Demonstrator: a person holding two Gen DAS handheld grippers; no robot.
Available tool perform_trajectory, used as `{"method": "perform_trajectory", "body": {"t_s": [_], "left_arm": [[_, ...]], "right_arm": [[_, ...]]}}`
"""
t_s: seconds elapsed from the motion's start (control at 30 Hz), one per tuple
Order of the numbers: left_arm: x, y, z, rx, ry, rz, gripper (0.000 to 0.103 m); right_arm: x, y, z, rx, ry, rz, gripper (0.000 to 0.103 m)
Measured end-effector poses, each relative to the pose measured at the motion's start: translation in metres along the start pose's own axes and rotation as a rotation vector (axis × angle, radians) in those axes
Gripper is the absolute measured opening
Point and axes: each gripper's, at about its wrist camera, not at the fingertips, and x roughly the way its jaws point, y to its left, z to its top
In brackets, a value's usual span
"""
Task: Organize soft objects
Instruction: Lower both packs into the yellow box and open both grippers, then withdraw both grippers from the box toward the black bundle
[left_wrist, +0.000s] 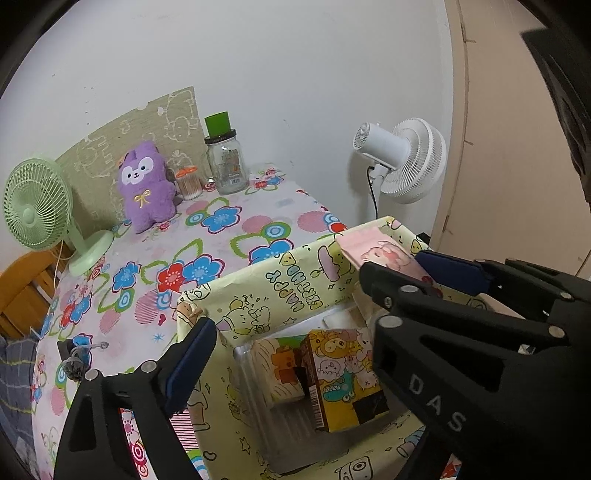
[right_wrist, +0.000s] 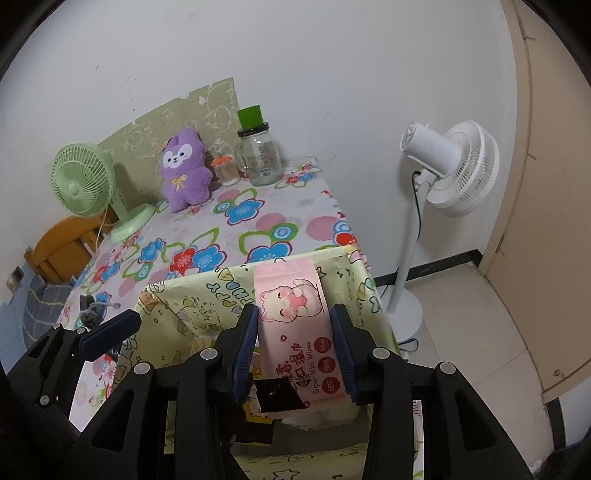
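Room: white wall behind a table (right_wrist: 295, 206) under a flowered cloth, with a white standing fan (right_wrist: 458, 166) on the floor beside it.
Landmark: yellow cartoon-print storage box (left_wrist: 280, 280) at the near edge of the table.
Wipes pack (right_wrist: 295, 325): pink soft pouch with a cat drawing and the words "Super Mini Wipes", held lengthwise above the box's open top, its far end over the box's far wall.
Right gripper (right_wrist: 295, 354): closed on the wipes pack, one blue pad on each long side.
Left gripper (left_wrist: 314, 332): jaws spread wide and holding nothing, hovering over the box, one finger near its left corner.
Inside the box: small printed cartons (left_wrist: 332, 373) on the floor.
Handling: the pack looks light, squashy and slick-skinned; I judge it would bulge or slip under a hard squeeze, so a mid-length grip across the narrow width suits it.
Beyond the box: purple plush toy (left_wrist: 146, 184) upright against the wall, well apart.
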Motion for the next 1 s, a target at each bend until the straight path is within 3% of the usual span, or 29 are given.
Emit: {"method": "perform_trajectory", "body": {"t_s": [0.1,0.17,0.47,1.0], "left_arm": [[0.001,0.000,-0.001,0.001,0.003,-0.006,0.093],[0.001,0.002,-0.001,-0.004,0.008,-0.015,0.094],[-0.007,0.012,-0.005,-0.041,0.002,-0.040,0.098],[-0.053,0.032,-0.011,-0.051,-0.065,-0.027,0.101]], "right_arm": [[0.000,0.001,0.000,0.000,-0.002,0.007,0.050],[-0.001,0.001,-0.001,0.011,-0.010,0.017,0.061],[-0.012,0.003,-0.007,0.047,-0.018,0.001,0.080],[-0.052,0.037,-0.015,0.019,-0.091,-0.047,0.086]]}}
